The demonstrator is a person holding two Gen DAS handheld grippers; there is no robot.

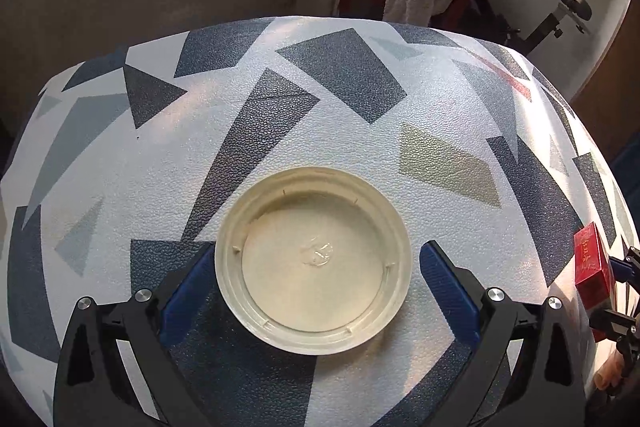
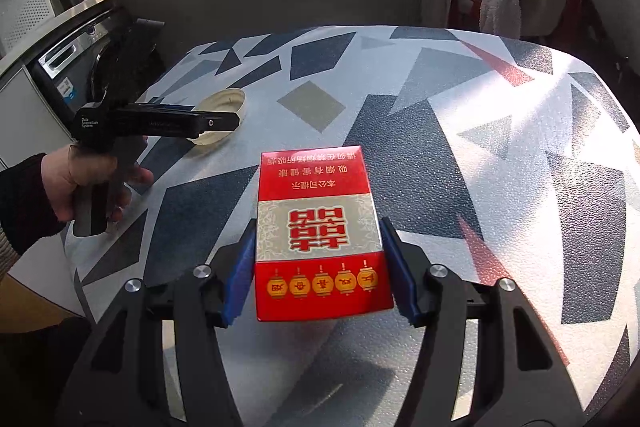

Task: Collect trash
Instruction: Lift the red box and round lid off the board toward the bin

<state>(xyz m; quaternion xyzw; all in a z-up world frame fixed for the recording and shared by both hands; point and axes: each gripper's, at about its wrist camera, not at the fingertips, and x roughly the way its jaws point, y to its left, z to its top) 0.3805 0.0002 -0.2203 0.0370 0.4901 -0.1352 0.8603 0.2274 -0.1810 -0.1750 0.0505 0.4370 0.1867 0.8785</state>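
right claw clamping red box

On the desk I see the lid lying between my left gripper's fingers; well to its right, the cigarette box sits between my right gripper's fingers.

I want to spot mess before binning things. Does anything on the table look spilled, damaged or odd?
One thing: the cream plastic lid lies open side up on the patterned table, with a small clear, glossy blob at its centre, perhaps residue. The red pack looks intact. Nothing has spilled onto the table.
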